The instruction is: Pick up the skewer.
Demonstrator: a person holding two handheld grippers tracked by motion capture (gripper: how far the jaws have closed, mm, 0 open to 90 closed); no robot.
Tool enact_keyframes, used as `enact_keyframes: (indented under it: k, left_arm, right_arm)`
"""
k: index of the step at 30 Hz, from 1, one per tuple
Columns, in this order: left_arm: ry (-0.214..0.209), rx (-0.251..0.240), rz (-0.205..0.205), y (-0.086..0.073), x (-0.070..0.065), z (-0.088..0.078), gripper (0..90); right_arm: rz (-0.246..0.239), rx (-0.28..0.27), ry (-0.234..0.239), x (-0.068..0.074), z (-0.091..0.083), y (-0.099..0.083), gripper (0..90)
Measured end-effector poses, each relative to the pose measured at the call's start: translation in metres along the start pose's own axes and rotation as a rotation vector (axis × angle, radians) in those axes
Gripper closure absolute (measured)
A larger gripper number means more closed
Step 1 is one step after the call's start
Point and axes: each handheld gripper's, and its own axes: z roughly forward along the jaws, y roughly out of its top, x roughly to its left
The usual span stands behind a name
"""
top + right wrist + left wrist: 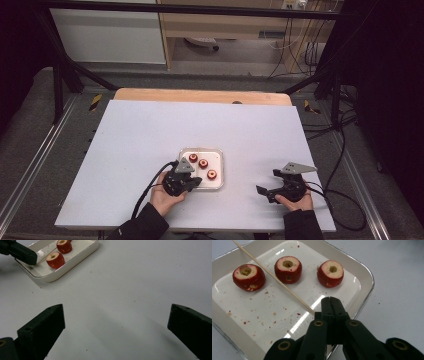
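The left gripper was angled down over the glossy white tray, jaws pinched on a thin wooden skewer lying beside three cored red fruits. The right gripper was held wide above the matte table.

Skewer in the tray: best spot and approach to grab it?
Grip the near end of the skewer, where the left gripper is already shut on it. That end lies clear of the three cored fruits in the tray; come from the near rim.
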Motion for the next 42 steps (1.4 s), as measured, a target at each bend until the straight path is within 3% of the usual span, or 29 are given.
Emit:
enact_keyframes:
  k: [7,18,24,27,29,33,42]
  left_arm:
    - [0.005,0.021,0.005,-0.001,0.002,-0.002,89.8]
    - [0.043,0.033,-0.031,-0.009,0.016,-0.017,89.8]
    - [0.056,-0.006,-0.054,-0.01,0.018,-0.025,89.7]
    - [0.109,-0.036,-0.06,-0.004,0.014,-0.029,77.6]
    - [0.128,-0.057,-0.086,0.0,0.011,-0.028,70.9]
    - [0.171,-0.057,-0.125,0.006,0.011,-0.018,67.8]
    - [0.229,-0.045,-0.155,0.009,0.011,0.001,75.7]
  right_arm:
    - [0.001,0.002,-0.001,0.0,0.0,0.0,1.7]
    - [0.0,0.003,-0.001,0.0,0.0,0.0,1.7]
    - [0.001,0.002,-0.002,0.0,-0.001,0.0,1.7]
    - [0.004,0.001,-0.005,0.0,-0.001,0.0,1.6]
    - [0.001,0.002,-0.005,0.0,0.0,0.0,1.7]
    - [0.003,0.007,-0.004,0.0,0.001,0.0,1.6]
    - [0.002,0.0,-0.003,0.0,0.001,0.0,1.6]
